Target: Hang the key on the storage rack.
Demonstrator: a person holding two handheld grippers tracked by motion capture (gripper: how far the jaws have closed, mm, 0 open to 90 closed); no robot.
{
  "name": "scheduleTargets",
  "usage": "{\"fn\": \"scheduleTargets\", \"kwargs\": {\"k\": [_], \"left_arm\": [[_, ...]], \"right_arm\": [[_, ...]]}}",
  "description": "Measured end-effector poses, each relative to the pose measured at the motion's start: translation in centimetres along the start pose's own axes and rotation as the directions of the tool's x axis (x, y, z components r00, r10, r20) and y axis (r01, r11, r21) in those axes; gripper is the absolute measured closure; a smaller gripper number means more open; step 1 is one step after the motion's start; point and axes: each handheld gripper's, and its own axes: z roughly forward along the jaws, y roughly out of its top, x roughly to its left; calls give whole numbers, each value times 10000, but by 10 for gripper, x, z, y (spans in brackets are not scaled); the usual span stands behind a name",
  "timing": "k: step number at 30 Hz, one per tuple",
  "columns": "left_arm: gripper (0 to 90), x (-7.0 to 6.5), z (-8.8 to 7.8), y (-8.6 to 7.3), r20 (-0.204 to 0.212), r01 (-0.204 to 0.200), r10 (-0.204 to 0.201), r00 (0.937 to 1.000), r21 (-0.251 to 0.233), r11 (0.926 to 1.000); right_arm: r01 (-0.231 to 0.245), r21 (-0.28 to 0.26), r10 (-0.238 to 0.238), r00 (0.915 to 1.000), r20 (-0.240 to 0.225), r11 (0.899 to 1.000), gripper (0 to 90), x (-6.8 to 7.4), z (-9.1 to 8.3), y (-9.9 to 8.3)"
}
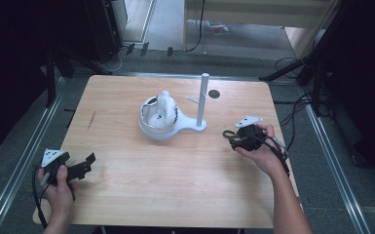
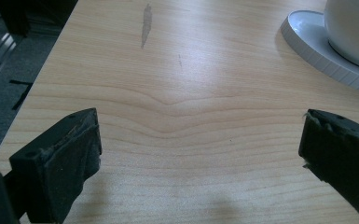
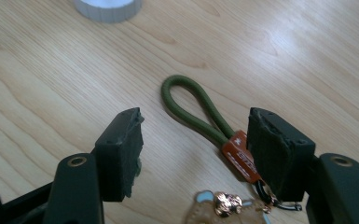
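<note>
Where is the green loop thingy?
The green cord loop lies on the wooden table, right side in the high view, between the right tool's open jaws.

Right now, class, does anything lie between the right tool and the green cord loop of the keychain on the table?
Nothing visible does. The right tool already straddles the olive-green cord loop, jaws apart, with bare wooden table around it.

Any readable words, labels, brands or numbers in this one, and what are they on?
Nothing can be quoted as it reads.
Orange tag on the green cord loop between the right claw jaws: dark print along it, too small and blurred to read.
Charm below the tag: no lettering legible.
White stand and table: no lettering.
</note>
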Motion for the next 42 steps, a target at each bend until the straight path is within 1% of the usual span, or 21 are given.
{"fn": "scheduleTargets", "kwargs": {"k": [7, 10, 12, 16, 17, 19, 22, 23, 24, 25, 27, 30, 32, 35, 36, 37, 38, 39, 41, 42], "left_arm": [[0, 0, 0, 0, -7, -17, 17, 10000, 16, 10000], [0, 0, 0, 0, -9, -23, 23, 10000, 12, 10000], [0, 0, 0, 0, -17, -29, 29, 10000, 8, 10000], [0, 0, 0, 0, -34, -49, 49, 10000, 6, 10000], [0, -1, 0, 0, -29, -44, 44, 10000, -10, 10000], [0, -1, 0, 0, -37, -45, 45, 10000, 1, 10000], [0, -1, 0, 0, -48, -59, 59, 10000, 1, 10000], [0, -1, 0, 0, -48, -59, 59, 10000, 1, 10000], [0, -1, 0, 0, -48, -60, 60, 10000, -3, 10000], [0, -1, 0, 0, -62, -63, 63, 10000, 5, 10000], [0, -1, 0, 0, -67, -68, 68, 10000, 10, 10000], [0, -1, 0, 0, -54, -74, 75, 10000, 11, 10000], [0, -1, 0, 0, -59, -76, 76, 10000, 11, 10000], [0, -1, 0, 0, -55, -77, 77, 10000, 9, 10000], [0, -1, 0, 0, -61, -74, 74, 10000, -6, 10000], [0, -1, 0, 0, -62, -74, 74, 10000, -6, 10000], [0, -1, 0, 0, -61, -77, 77, 10000, -6, 10000], [0, -1, 0, 0, -62, -70, 70, 10000, -10, 10000], [0, -1, 0, 0, -64, -65, 65, 10000, -8, 10000], [0, -1, 0, 0, -68, -72, 72, 10000, -1, 10000]], "right_arm": [[7, 306, -5, 10000, -39, 9995, 399, -20, 5, -10], [253, 474, -246, 9996, -145, 9986, 407, -28, 6, -12], [247, 559, -236, 9995, -198, 9981, 413, -32, 7, -14], [495, 681, -480, 9986, -232, 9965, 432, -40, 10, -16], [700, 639, -681, 9972, -317, 9955, 437, -42, 11, -16], [923, 652, -886, 9945, -564, 9936, 450, -44, 12, -16], [1567, 763, -1492, 9842, -956, 9847, 471, -48, 13, -13], [1567, 763, -1492, 9842, -956, 9847, 471, -48, 13, -13], [1692, 864, -1595, 9812, -1087, 9818, 474, -49, 13, -12], [2096, 1041, -1949, 9714, -1360, 9722, 481, -50, 15, -12], [2489, 1112, -2326, 9622, -1418, 9621, 494, -51, 17, -11], [2973, 1327, -2761, 9482, -1572, 9455, 503, -53, 19, -9], [3441, 1425, -3204, 9327, -1656, 9281, 514, -54, 20, -7], [3703, 1443, -3414, 9204, -1905, 9176, 530, -56, 20, -1], [3801, 1529, -3482, 9160, -1994, 9122, 540, -56, 20, 0], [3962, 1587, -3604, 9081, -2131, 9044, 550, -56, 20, 2], [4008, 1670, -3624, 9058, -2194, 9008, 560, -56, 20, 3], [4114, 1765, -3700, 9012, -2257, 8942, 563, -56, 20, 5], [4208, 1935, -3763, 8978, -2289, 8863, 562, -57, 22, 8], [4236, 1905, -3788, 8961, -2315, 8856, 563, -57, 23, 9]]}}
